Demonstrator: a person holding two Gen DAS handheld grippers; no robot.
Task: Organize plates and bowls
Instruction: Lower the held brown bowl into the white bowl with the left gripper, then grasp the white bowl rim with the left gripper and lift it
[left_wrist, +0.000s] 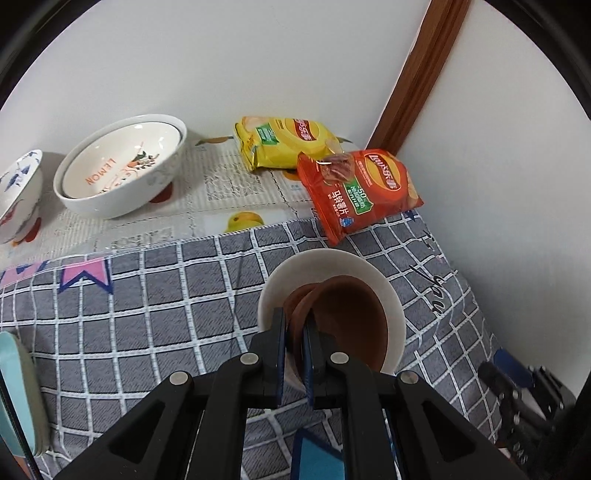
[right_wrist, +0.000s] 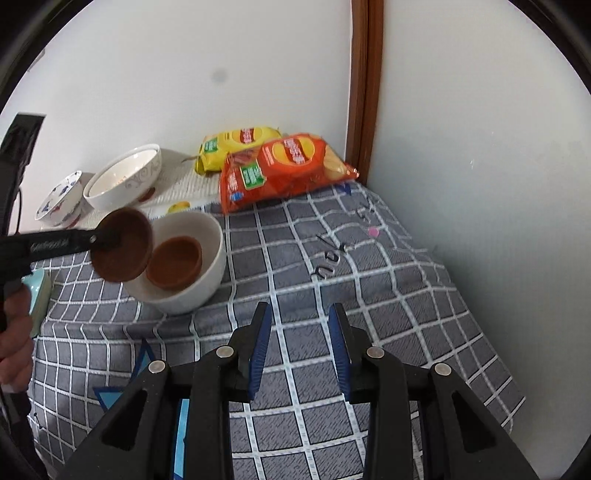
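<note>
Grey checked cloth is covering the corner surface where the sorting is being done, and every place below is being given relative to the white bowl standing on it. A brown dish is lying inside that bowl, seemingly put there to nest like with like. A second brown dish is being held tilted over the bowl's left rim by the left gripper, whose fingers are closed narrowly on its edge; the tilt is judged to be for sliding it onto the first. The right gripper is being kept wide and empty in front of the bowl, clear of the stacking. Behind the bowl, a lemon-print bowl and a blue-patterned bowl are waiting, with an orange crisp bag and a yellow crisp bag farther behind.
</note>
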